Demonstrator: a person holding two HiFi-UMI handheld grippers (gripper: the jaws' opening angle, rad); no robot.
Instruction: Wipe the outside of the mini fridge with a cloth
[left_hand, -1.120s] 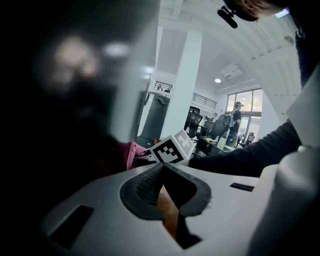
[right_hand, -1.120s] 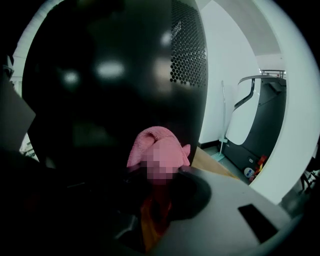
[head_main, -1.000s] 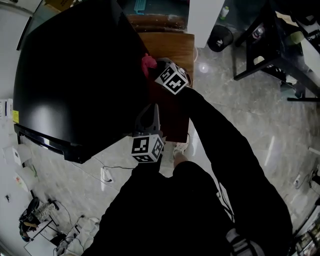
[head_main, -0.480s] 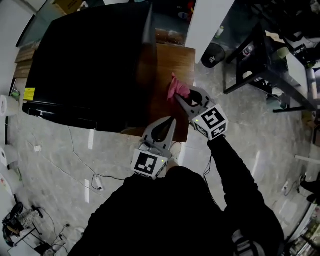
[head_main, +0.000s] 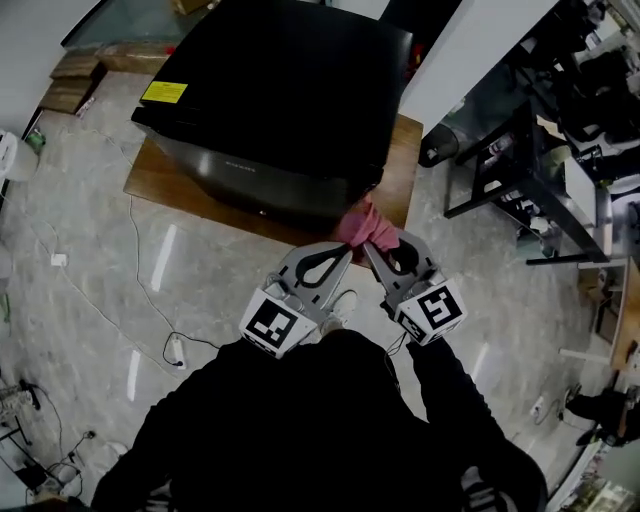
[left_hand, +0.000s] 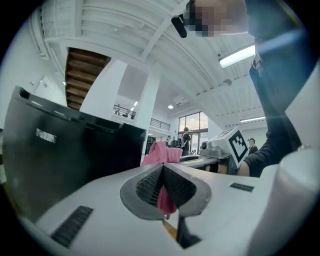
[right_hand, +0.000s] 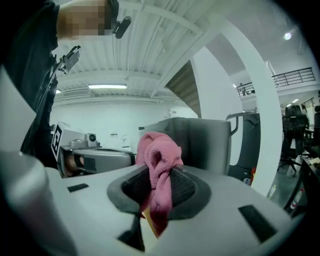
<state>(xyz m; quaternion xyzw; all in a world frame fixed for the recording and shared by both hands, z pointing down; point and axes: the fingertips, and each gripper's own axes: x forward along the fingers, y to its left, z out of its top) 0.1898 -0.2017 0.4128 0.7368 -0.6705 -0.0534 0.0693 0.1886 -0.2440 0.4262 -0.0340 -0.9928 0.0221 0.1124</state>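
- Nearest, at lower centre of the head view, the right gripper (head_main: 372, 250) is clamped on the cloth (head_main: 366, 228), with a tail hanging through its pads.
- Left gripper (head_main: 342, 252), tip just beside it, has its jaws together with pink between them, so it seems to nip the cloth as well.
- Beyond, the fridge (head_main: 280, 100) fills upper centre, and the cloth sits by its near corner.
- Best to bunch the cloth into a broad pad, press lightly, and overlap the strokes.
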